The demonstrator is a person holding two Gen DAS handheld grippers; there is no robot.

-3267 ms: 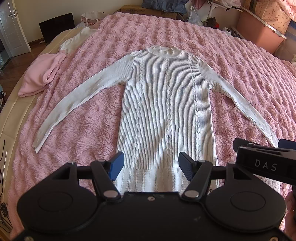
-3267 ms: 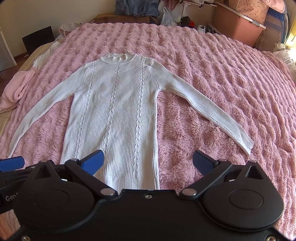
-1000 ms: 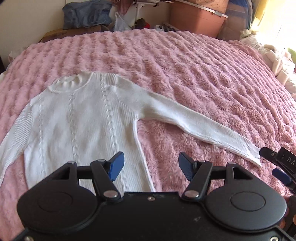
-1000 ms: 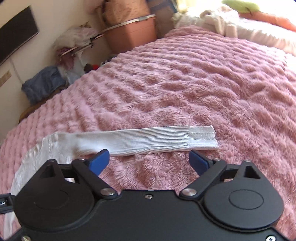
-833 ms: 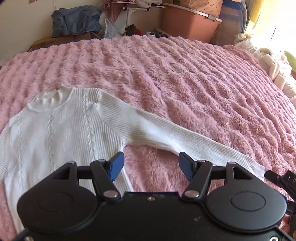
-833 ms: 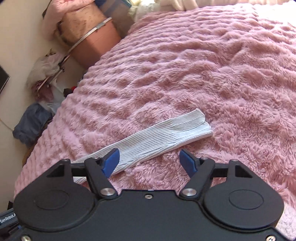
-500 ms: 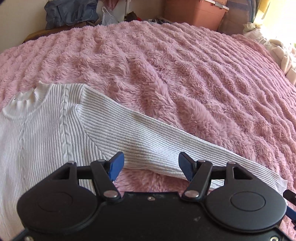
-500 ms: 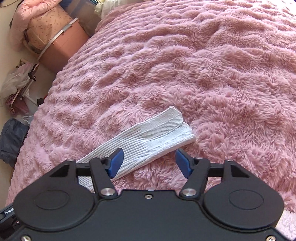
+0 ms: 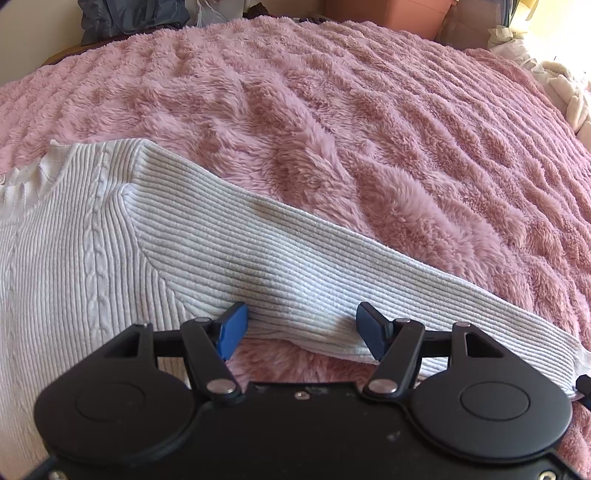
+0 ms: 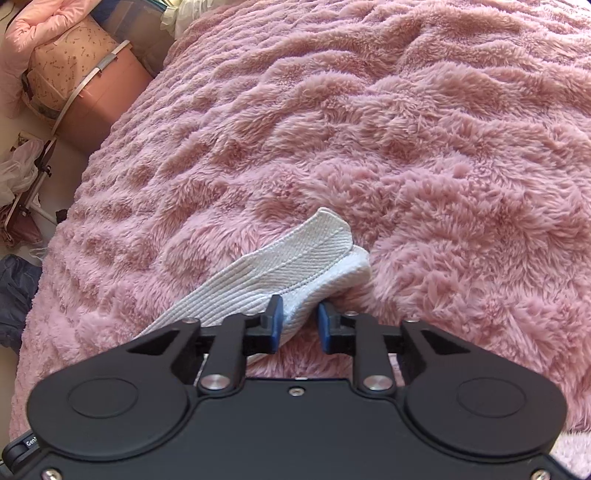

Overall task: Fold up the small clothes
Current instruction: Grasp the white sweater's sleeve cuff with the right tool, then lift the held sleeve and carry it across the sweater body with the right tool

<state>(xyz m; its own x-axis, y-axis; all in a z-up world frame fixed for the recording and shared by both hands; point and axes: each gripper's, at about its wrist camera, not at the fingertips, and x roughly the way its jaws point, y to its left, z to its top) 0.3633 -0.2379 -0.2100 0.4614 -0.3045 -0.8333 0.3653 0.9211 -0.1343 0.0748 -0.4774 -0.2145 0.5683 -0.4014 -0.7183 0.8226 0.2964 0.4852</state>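
A white ribbed cable-knit sweater [image 9: 92,258] lies flat on a pink fluffy blanket [image 9: 369,129]. Its right sleeve [image 9: 295,266] runs out to the right. My left gripper [image 9: 301,328] is open, its blue fingers either side of the sleeve's lower edge near the armpit. In the right wrist view the sleeve's cuff [image 10: 310,258] is bunched and lifted a little. My right gripper [image 10: 298,326] has its jaws nearly closed around the cuff's edge, with cloth between the blue pads.
A pink storage box [image 10: 92,85] and bags [image 10: 18,173] stand on the floor beyond the bed's edge. A dark bag [image 9: 129,18] sits behind the bed. White bedding [image 9: 565,92] lies at the far right.
Both grippers moved in low over the sleeve. The right gripper's jaws narrowed from wide open to nearly closed on the cuff, which has bunched up. The left gripper stayed open.
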